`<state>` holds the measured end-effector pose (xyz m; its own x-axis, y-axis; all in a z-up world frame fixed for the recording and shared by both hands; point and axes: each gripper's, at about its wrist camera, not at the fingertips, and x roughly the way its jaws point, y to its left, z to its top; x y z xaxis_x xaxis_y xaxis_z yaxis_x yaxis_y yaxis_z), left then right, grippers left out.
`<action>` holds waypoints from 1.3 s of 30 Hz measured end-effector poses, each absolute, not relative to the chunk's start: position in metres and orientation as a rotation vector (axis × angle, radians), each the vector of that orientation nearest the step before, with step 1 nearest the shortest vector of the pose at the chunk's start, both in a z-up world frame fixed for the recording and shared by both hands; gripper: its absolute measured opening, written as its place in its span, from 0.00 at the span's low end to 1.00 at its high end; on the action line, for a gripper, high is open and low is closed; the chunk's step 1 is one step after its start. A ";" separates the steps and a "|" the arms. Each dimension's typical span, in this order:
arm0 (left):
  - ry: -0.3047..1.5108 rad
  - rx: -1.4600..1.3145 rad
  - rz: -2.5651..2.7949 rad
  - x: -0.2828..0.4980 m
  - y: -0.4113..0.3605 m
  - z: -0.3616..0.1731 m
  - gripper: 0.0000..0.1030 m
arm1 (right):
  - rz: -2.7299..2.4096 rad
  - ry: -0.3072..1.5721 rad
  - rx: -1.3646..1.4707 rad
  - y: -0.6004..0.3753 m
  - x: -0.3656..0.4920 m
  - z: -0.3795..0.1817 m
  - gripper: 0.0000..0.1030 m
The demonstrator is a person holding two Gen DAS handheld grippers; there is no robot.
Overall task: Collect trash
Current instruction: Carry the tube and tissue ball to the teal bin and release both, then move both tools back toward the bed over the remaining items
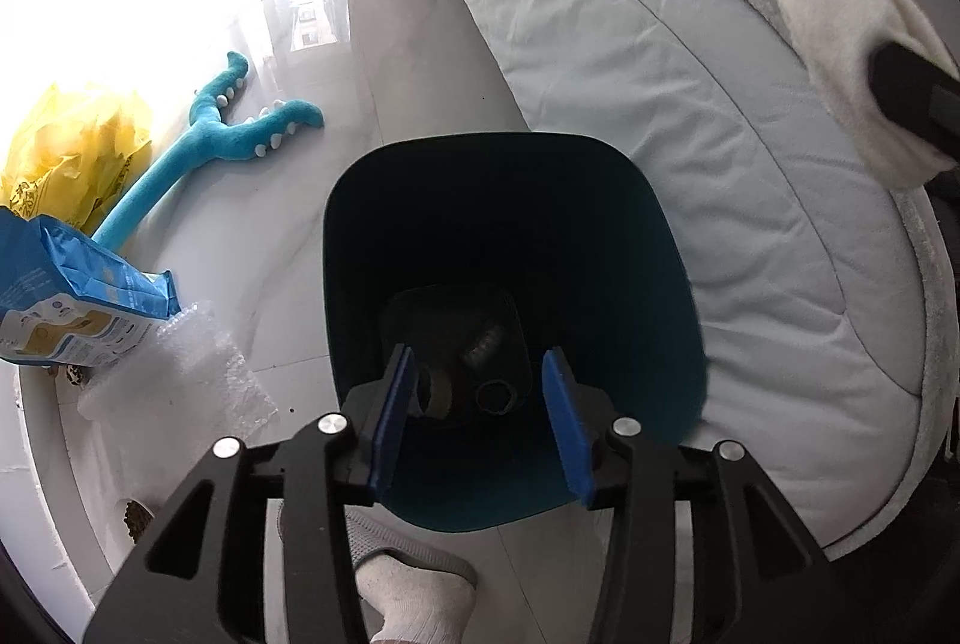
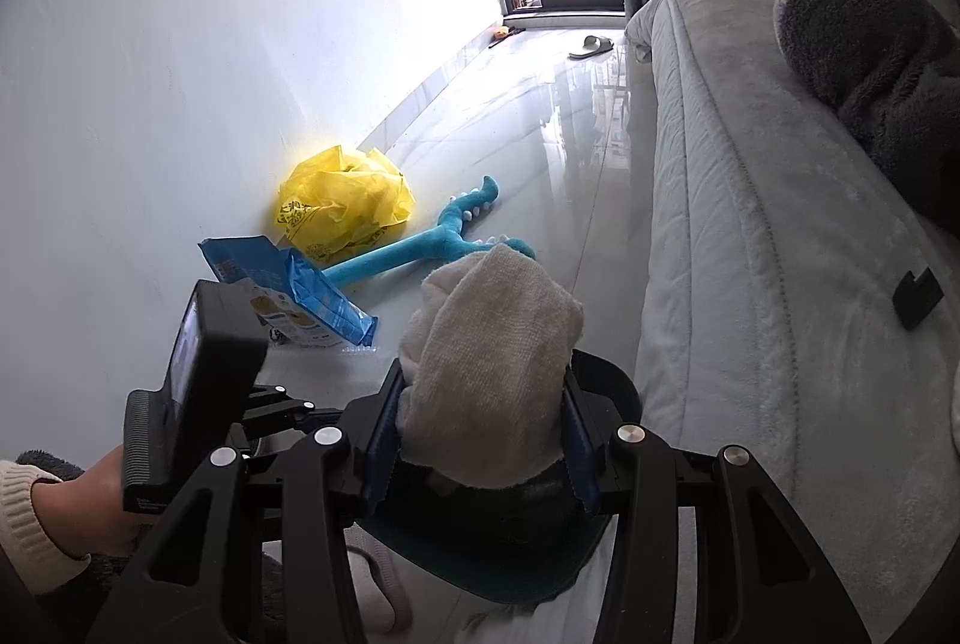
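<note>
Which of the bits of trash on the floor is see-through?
The bubble wrap, lying beside the bin. The yellow bag and the blue packet are coloured, and you cannot see through them.

A: What do the grippers look like?

B: The left gripper (image 1: 480,422) has black angular linkage arms with triangular cut-outs, four round silver screw heads across the joints, and two flat blue pads. The right gripper (image 2: 480,434) is the same build: black arms, silver screws, blue pads with serrated lower edges.

A: Anything mounted on them?

B: A black boxy unit (image 2: 198,392) with a ribbed edge and small pale lettering.

A: And the person?

B: A cream ribbed cuff (image 2: 30,518), a white sock (image 1: 414,602) in a grey slipper (image 1: 396,548).
</note>
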<state>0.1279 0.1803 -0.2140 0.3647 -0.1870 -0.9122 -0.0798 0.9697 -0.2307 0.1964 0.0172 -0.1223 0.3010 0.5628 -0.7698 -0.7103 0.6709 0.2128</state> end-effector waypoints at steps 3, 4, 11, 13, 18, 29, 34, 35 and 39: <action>1.153 -0.270 -0.081 0.124 0.189 -0.204 0.59 | 0.846 0.966 -0.188 0.024 0.198 -0.133 0.46; 1.134 -0.269 -0.081 0.122 0.192 -0.199 0.61 | 0.844 0.974 -0.192 0.027 0.199 -0.136 0.46; 1.024 -0.261 -0.069 0.110 0.207 -0.174 0.66 | 0.810 1.043 -0.216 0.046 0.205 -0.167 0.46; 1.001 -0.267 -0.057 0.107 0.214 -0.169 0.66 | 0.807 1.070 -0.220 0.050 0.205 -0.177 0.46; 0.933 -0.269 -0.039 0.100 0.226 -0.156 0.68 | 0.791 1.117 -0.240 0.066 0.203 -0.197 0.48; 0.825 -0.277 -0.039 0.092 0.239 -0.130 0.68 | 0.760 1.192 -0.325 0.084 0.197 -0.234 0.52; 0.778 -0.248 -0.050 0.093 0.230 -0.114 0.68 | 0.757 1.214 -0.353 0.084 0.194 -0.239 0.65; 0.768 -0.241 -0.052 0.093 0.228 -0.110 0.68 | 0.756 1.216 -0.354 0.084 0.193 -0.239 0.67; 0.747 -0.227 -0.064 0.094 0.220 -0.101 0.68 | 0.757 1.205 -0.348 0.080 0.193 -0.232 0.68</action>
